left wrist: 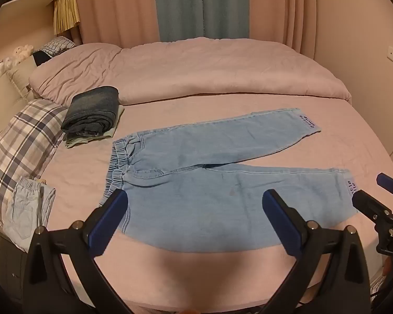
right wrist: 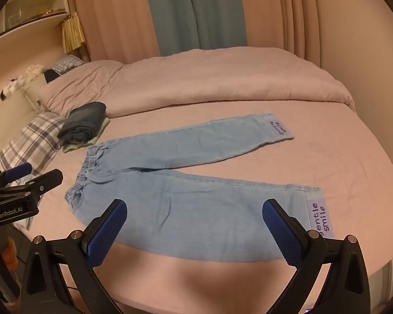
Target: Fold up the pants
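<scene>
Pants (left wrist: 209,183) lie flat near folded dark clothes (left wrist: 91,115); both spread, empty grippers (left wrist: 194,222) (right wrist: 194,225) should pinch the near leg's edge evenly.

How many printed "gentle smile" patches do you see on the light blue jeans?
2. One lilac printed patch is on the cuff of the far leg, the other on the cuff of the near leg, both at the right end of the light blue denim jeans. The underside is hidden.

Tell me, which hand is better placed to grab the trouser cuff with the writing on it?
Probably the right. Its open tool hangs just beside the near leg's "gentle smile" cuff of the light blue pants. The left tool, also open, sits nearer the elastic waistband.
</scene>
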Demonstrator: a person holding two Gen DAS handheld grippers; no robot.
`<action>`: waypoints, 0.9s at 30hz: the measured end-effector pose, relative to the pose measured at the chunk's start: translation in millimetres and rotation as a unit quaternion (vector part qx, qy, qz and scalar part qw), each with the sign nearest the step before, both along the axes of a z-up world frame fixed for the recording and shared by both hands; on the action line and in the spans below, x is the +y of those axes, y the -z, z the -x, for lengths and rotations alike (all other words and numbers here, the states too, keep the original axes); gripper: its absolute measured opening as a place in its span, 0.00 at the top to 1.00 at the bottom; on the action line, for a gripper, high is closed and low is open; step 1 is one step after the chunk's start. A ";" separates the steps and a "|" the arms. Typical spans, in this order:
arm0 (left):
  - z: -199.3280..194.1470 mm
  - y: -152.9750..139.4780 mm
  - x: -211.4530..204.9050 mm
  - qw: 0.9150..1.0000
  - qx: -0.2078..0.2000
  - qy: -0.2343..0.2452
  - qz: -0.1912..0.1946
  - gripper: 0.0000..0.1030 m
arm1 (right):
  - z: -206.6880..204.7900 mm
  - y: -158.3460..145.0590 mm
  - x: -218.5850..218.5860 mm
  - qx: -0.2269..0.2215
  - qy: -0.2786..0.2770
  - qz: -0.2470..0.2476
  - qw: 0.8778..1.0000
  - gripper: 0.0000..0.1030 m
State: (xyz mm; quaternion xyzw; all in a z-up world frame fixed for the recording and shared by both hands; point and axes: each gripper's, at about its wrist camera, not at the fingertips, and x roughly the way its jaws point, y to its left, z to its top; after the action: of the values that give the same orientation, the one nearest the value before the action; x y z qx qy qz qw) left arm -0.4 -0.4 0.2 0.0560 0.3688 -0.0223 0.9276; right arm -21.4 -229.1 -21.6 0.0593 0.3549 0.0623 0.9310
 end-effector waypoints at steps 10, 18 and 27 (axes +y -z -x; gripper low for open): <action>-4.3 2.8 1.3 1.000 0.008 -0.002 0.012 0.00 | -0.2 -0.1 0.1 -0.003 0.001 0.005 1.000 0.00; -2.0 1.9 -0.8 1.000 0.007 0.002 0.011 0.00 | -1.4 0.8 0.6 -0.001 0.001 0.005 1.000 0.00; -2.4 2.5 -1.4 1.000 0.008 0.003 0.011 0.00 | -1.9 2.5 1.1 0.000 0.001 0.003 1.000 0.00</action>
State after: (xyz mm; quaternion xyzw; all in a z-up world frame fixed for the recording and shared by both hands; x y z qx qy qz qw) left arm 1.9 -1.8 -2.3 0.0471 0.3755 -0.0299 0.9251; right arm -19.6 -228.0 -24.1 0.0570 0.3552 0.0607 0.9311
